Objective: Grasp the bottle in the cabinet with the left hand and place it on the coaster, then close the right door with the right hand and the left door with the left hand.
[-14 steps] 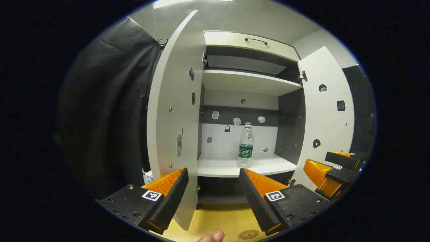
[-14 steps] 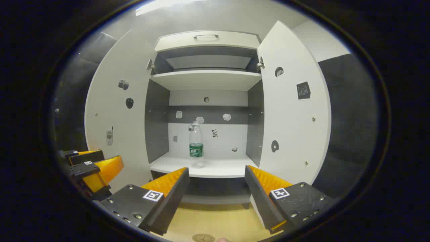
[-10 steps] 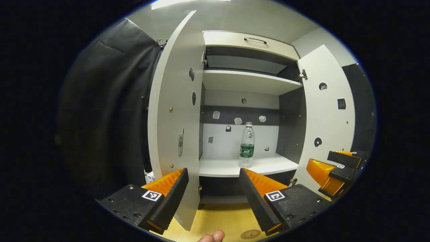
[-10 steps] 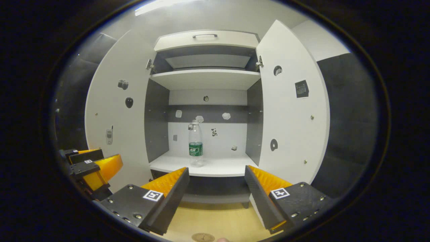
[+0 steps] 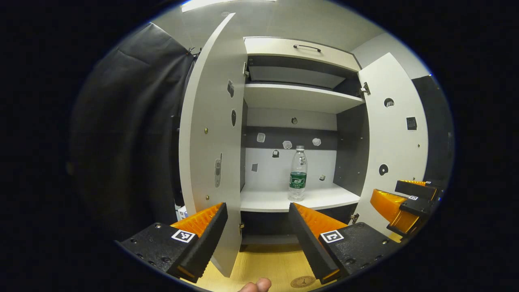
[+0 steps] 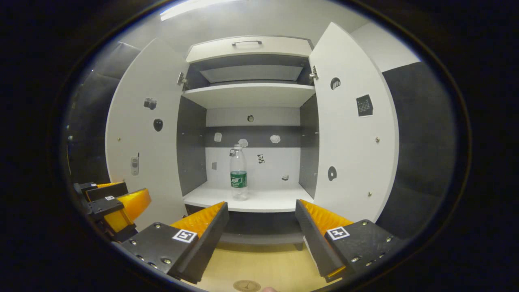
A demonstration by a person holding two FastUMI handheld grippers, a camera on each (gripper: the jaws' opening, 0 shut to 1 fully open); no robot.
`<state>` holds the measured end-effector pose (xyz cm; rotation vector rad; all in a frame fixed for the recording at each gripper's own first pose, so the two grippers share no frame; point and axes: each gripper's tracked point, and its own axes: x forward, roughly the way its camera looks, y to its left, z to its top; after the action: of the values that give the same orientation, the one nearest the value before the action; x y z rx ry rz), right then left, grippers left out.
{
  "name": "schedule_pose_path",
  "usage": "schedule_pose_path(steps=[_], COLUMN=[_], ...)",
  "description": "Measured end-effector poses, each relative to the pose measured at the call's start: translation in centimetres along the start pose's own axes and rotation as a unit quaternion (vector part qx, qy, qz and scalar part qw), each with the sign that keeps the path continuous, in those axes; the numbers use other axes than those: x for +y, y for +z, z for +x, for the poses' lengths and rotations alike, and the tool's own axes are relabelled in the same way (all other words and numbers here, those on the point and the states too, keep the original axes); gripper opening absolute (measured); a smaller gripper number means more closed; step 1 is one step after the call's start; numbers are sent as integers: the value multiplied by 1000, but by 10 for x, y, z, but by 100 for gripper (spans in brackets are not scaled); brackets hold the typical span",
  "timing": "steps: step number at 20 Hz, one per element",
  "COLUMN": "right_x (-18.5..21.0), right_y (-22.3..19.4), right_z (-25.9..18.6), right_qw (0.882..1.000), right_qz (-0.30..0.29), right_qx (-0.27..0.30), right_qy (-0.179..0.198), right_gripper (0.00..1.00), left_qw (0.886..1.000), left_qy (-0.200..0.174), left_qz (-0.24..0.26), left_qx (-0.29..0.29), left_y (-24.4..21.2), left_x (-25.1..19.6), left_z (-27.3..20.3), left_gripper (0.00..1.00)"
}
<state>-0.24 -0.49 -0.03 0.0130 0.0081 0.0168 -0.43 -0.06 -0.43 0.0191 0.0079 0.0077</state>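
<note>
From my left gripper (image 5: pixel 257 227), fingers spread and empty, the bottle (image 5: pixel 298 174) stands upright on the cabinet's lower shelf (image 5: pixel 267 202), ahead and slightly right of my line, well apart. My right gripper (image 6: pixel 261 227) is likewise open, so I judge the left must advance.

white shelf (image 5: pixel 279 202), bottle (image 5: pixel 298 173) upright on it

the bottle (image 5: pixel 298 173) is seen as clear glossy plastic. the cabinet (image 5: pixel 300 97) is faced in smooth matt board, and the table (image 6: pixel 259 267) in pale wood grain.
</note>
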Motion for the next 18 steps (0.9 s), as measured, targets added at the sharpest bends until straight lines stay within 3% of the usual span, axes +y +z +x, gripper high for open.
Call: schedule_pose_path(steps=[6,7,9,18], right_x=[-2,-3,-5,-13], right_y=[-1,-1,-1,-4], right_z=[1,1,2,9], right_qw=[1000,1000,1000,1000], right_qz=[1,2,2,8], right_qx=[0,1,1,6], right_qy=[-4,-5,-7,-6], right_gripper=[100,100,100,100], left_qw=[1000,1000,1000,1000], left_qy=[3,3,5,-8], left_qz=[-1,0,2,8], left_qx=[3,2,3,-3], left_y=[-3,-2,-3,3], left_x=[0,0,1,-18], left_z=[1,2,4,30], left_gripper=[96,100,96,96])
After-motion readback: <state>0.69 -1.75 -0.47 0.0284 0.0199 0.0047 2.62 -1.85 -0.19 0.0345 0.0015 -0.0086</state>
